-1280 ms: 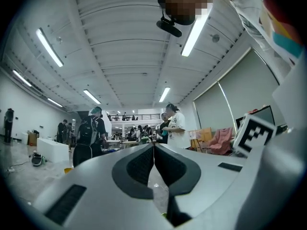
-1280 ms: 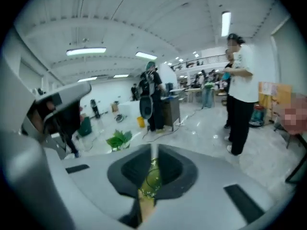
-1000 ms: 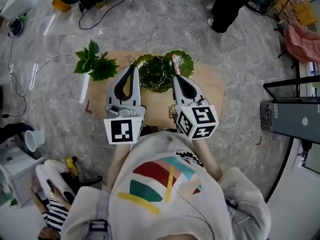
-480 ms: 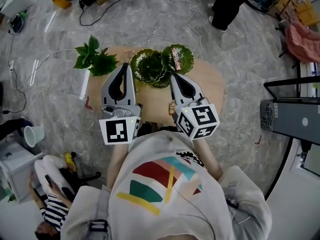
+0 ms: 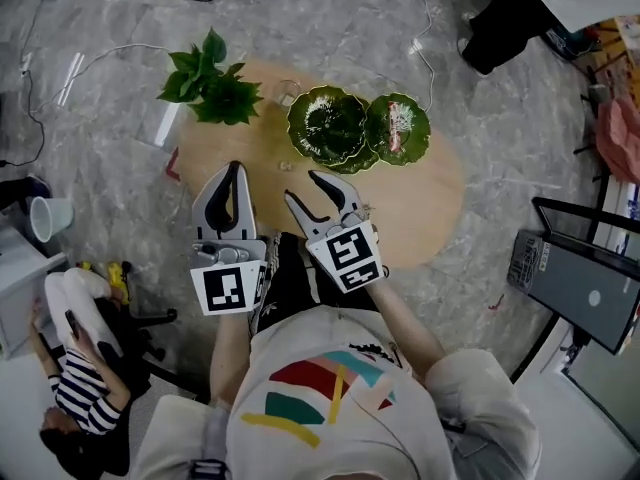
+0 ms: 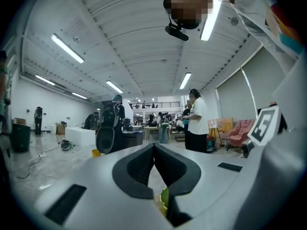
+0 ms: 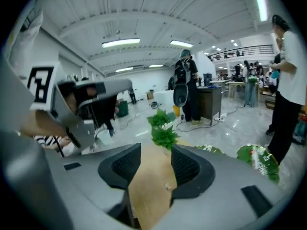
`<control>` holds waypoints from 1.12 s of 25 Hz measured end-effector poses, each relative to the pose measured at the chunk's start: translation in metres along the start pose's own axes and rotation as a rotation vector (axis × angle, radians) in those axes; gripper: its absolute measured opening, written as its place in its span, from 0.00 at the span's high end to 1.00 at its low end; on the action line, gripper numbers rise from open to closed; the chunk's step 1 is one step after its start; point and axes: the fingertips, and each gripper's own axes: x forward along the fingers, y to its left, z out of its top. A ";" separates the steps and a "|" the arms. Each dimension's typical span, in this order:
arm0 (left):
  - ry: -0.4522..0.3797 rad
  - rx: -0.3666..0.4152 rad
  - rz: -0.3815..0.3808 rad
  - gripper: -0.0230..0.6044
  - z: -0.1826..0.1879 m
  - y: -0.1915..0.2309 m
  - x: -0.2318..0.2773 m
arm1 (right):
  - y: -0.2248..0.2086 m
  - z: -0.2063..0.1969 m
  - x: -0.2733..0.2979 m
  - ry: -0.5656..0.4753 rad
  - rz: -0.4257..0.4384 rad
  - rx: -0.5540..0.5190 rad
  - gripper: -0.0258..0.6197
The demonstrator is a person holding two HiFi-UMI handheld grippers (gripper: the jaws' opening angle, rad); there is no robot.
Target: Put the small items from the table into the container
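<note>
A small pale item lies on the round wooden table, ahead of both grippers. Two green leaf-shaped dishes stand at the table's far side; the right one holds a wrapped sweet. My right gripper hovers over the table's near part, its jaws opening with nothing held between them. In the right gripper view a small pale item shows on the tabletop through the gap of the right gripper. My left gripper is shut and empty, pointing level; in its own view the left gripper faces the room.
A potted green plant and a small glass stand at the table's far left. People and desks fill the room behind. A seated person is at the lower left, cables lie on the marble floor.
Both grippers have drawn back from the dishes toward the table's near edge and sunk lower. The right jaws, shut before, now stand apart. The head view has shifted.
</note>
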 end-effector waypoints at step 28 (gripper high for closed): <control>0.146 -0.063 0.187 0.95 -0.175 0.085 -0.034 | -0.010 -0.209 0.185 0.274 -0.003 -0.356 0.78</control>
